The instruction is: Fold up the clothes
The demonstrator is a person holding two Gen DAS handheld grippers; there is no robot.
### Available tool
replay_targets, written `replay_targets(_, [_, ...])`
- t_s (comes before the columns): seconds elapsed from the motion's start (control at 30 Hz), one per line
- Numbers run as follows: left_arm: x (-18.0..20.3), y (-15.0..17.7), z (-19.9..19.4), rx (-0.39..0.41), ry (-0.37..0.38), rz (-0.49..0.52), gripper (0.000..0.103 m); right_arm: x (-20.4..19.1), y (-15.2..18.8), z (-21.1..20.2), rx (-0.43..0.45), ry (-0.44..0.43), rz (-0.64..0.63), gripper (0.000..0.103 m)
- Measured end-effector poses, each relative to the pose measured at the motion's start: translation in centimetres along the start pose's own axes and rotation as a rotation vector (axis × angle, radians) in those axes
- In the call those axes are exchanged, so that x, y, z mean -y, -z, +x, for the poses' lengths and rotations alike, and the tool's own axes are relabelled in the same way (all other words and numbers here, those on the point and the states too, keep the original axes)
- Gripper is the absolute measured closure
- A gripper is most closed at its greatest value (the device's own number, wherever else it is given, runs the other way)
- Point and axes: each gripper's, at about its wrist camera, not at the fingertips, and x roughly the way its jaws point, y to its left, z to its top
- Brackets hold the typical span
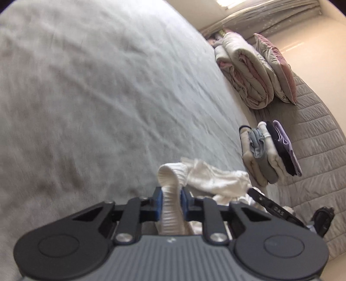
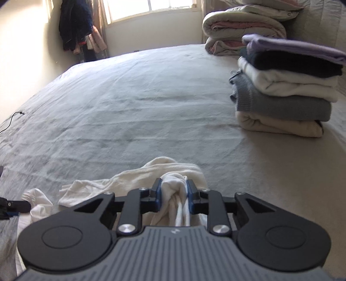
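White garment (image 1: 207,177): soft cloth, ribbed cuff. Bed (image 2: 129,112): matt, wrinkled sheet. Claws (image 1: 170,201) (image 2: 174,192): matt black plastic, blue pads, shiny metal screws. Headboard (image 1: 313,134): quilted fabric.

The left gripper (image 1: 170,197) is pinched tight on a ribbed white strip. The right gripper (image 2: 174,191), angled downward, is clamped on bunched white cloth at 12 o'clock.

Daylight from the window (image 2: 149,8) glares and washes out the wall beside it, while both fisheye views bend at their edges and look softly blurred.
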Motion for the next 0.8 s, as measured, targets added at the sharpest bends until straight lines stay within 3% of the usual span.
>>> replay_targets(0.23, [0.2,-4.2,-2.4,0.156,-0.112,0.064,0.098,1.5,-0.5,-2.7,0.081,0.07,0.025,0.084])
replay_targets(0.5, [1.8,-7.0,-4.1,0.33,-0.232,0.141,0.098,2.3,-0.2,-3.3,0.007,0.026,0.07,0.084])
replay_targets(0.8, [2.1,-8.3,-0.7,0.34,-0.272,0.122,0.098,0.6,0.8,-2.6,-0.04,0.007,0.009,0.078])
